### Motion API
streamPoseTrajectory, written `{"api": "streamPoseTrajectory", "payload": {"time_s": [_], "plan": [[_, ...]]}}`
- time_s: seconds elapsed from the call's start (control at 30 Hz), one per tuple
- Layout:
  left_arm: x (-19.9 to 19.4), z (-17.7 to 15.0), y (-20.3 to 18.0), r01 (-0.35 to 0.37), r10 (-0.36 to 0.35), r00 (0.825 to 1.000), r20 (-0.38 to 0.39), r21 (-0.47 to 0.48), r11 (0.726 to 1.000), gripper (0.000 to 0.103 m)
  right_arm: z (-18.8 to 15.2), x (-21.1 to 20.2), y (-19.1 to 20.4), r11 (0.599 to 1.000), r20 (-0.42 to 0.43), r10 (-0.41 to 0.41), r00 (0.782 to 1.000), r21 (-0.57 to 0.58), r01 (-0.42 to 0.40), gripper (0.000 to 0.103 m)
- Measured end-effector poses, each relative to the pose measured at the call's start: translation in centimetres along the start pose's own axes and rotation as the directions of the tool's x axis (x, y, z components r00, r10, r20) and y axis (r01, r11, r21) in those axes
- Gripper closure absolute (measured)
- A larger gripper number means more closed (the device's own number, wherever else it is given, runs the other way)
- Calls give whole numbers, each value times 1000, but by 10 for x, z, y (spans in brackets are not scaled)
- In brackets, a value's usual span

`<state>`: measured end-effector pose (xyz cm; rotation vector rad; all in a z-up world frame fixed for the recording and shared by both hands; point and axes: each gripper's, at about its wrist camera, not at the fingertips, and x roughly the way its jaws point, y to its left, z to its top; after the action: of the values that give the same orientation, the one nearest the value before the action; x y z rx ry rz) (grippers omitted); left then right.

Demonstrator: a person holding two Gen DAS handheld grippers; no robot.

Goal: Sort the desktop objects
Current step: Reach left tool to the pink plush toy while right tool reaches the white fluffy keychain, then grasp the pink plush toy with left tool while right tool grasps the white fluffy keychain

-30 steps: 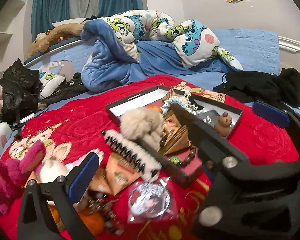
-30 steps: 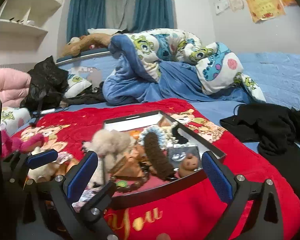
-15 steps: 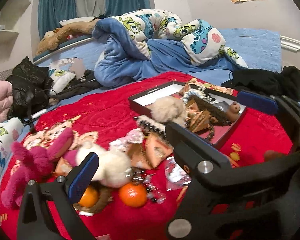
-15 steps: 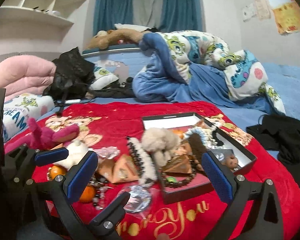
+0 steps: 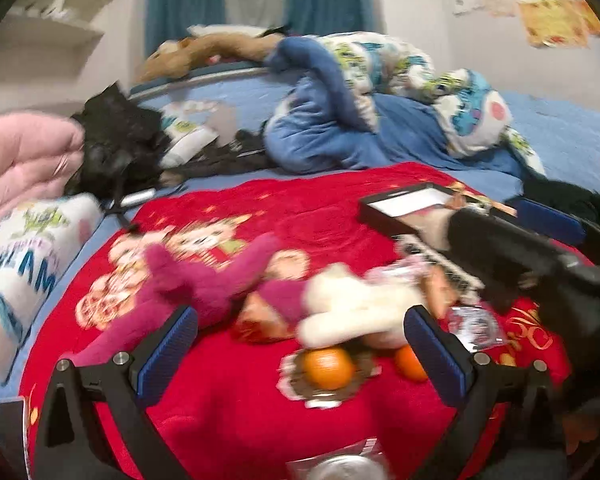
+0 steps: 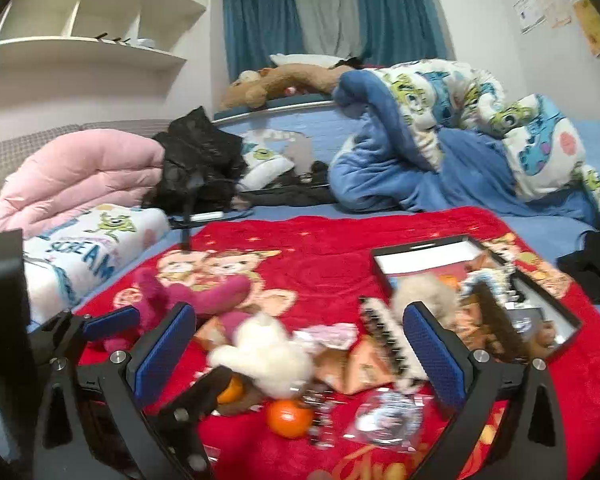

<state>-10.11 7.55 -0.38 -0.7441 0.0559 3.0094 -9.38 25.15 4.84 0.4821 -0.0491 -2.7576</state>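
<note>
Left hand-held gripper (image 5: 300,340), jaws spread wide and empty, frames a round orange (image 5: 328,368) and a fluffy white plush (image 5: 352,308); a magenta plush rabbit (image 5: 204,284) lies just beyond its left finger. Right hand-held gripper (image 6: 300,344), equally wide and empty, frames the same heap. A black rectangular tray (image 6: 568,316), filled with trinkets, rests farther right on the red fleece blanket (image 6: 320,260).

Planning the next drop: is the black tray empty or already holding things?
Holding things: the black tray has a fluffy pompom and other small items inside.
</note>
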Motion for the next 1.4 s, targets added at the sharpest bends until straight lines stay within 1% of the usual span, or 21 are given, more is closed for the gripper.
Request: {"api": "streamPoseTrajectory", "payload": {"time_s": [0.03,0.1,0.13,0.23,0.3,0.4,0.5,0.57,0.7,0.8,0.93,1.03,1.17,1.33,1.4], "plan": [[2,-1,13,-3,3,1000,-8,-35,999,0,0,3,3,1000,-2,10,1000,8,-10,0],[4,-4,27,-19,18,1000,-17,-58,998,0,1,10,7,999,-18,27,999,28,-26,0],[5,-5,35,-43,42,999,-18,-58,997,0,1,13,7,998,-24,38,999,41,-37,0],[6,-9,49,-79,78,997,-17,-46,996,0,3,21,8,996,-34,62,997,67,-60,0],[7,-11,58,-92,91,996,-22,-42,995,0,4,23,6,995,-30,65,997,75,-63,0],[10,-12,64,-116,116,993,-27,-27,993,0,6,26,-1,989,-24,84,996,121,-80,0],[15,-12,71,-119,118,992,-39,-27,993,0,5,35,-6,985,-46,98,994,150,-90,0],[21,-12,76,-116,113,992,-60,-36,993,0,1,40,-5,987,-69,84,994,145,-73,0],[34,-12,84,-107,102,990,-99,-51,993,0,-9,54,1,990,-123,104,987,105,-92,0],[45,-11,88,-109,103,987,-121,-46,993,0,-16,62,7,994,-158,95,983,65,-86,0],[56,-8,90,-113,107,984,-140,-40,993,0,-20,71,7,994,-187,106,977,58,-97,0],[67,-6,90,-132,126,978,-169,-25,991,0,-24,79,7,994,-214,106,971,49,-98,0],[83,-7,94,-147,143,967,-213,-3,989,0,-31,90,8,994,-262,106,959,6,-108,0],[100,-8,101,-202,199,946,-256,16,979,0,-40,102,6,990,-317,135,939,17,-137,0],[107,-11,106,-200,192,939,-287,2,980,0,-42,107,5,989,-334,145,931,26,-144,0]]}}
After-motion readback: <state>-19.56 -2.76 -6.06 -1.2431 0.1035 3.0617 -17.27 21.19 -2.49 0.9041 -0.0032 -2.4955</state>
